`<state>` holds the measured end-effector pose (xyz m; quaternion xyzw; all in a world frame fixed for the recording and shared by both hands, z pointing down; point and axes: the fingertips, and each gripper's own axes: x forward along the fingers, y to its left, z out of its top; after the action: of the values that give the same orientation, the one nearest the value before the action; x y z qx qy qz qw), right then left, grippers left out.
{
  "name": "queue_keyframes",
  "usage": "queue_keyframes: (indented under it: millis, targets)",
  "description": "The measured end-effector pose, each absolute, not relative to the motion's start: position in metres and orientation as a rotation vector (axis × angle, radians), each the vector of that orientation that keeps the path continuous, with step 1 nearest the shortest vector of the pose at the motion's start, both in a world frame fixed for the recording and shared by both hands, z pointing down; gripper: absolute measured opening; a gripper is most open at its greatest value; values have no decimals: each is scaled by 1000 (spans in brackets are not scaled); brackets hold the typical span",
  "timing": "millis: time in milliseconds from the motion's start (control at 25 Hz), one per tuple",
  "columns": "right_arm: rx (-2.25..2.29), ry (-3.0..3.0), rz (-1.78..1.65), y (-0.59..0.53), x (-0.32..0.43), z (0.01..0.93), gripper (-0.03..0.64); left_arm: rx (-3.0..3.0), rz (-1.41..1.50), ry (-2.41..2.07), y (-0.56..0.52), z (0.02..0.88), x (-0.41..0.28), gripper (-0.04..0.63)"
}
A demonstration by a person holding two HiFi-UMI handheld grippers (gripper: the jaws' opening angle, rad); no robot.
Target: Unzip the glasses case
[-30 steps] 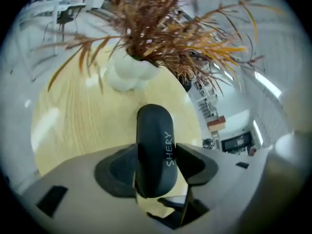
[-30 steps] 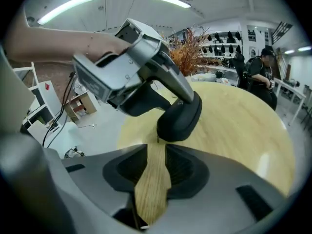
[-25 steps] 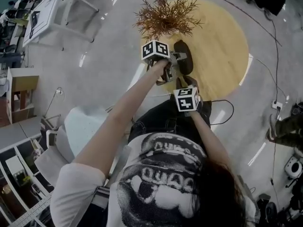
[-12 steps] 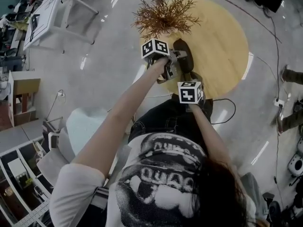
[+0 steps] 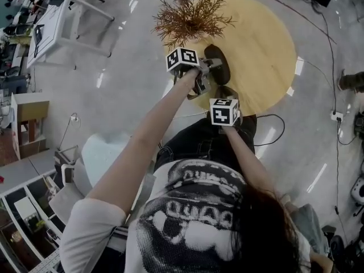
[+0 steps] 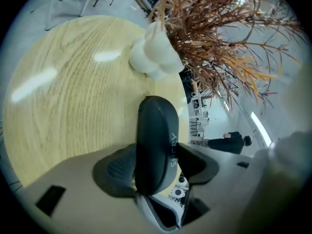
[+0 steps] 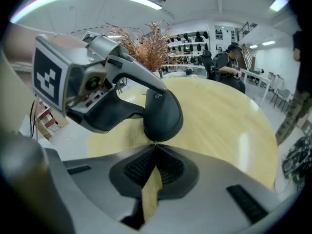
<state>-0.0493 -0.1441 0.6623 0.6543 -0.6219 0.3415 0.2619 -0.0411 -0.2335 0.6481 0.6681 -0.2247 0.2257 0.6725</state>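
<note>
Zero unzipping done so far as I can see. The glasses case looks fully closed, so whatever's inside stays hidden. Left gripper has the case standing on edge between its jaws, pads on both flat sides, though those jaws are opening a little. The case sits just in front of the white vase, over the round tabletop. That vase holds a bunch of dried brown branches. Right gripper is at the case end farthest from the vase, jaws closing, tips basically together on a tiny metal glint I'd guess is the zipper pull. My read: pull pinched, whole zip run left to do.
</note>
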Motion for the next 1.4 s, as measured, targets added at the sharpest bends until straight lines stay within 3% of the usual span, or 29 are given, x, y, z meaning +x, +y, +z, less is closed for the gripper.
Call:
queue_keyframes:
  millis: [520, 760, 1040, 1400]
  targets:
    - [1524, -1731, 673, -142, -23, 660, 3, 1532, 482, -489, -235, 653, -39, 279]
    - [1281, -1801, 362, -143, -15, 656, 3, 1523, 484, -468, -232, 650, -43, 281]
    - [956, -1855, 74, -147, -5, 658, 3, 1637, 586, -503, -232, 650, -25, 281]
    - [831, -1892, 4, -175, 30, 650, 3, 1821, 765, -375, -217, 643, 2, 278]
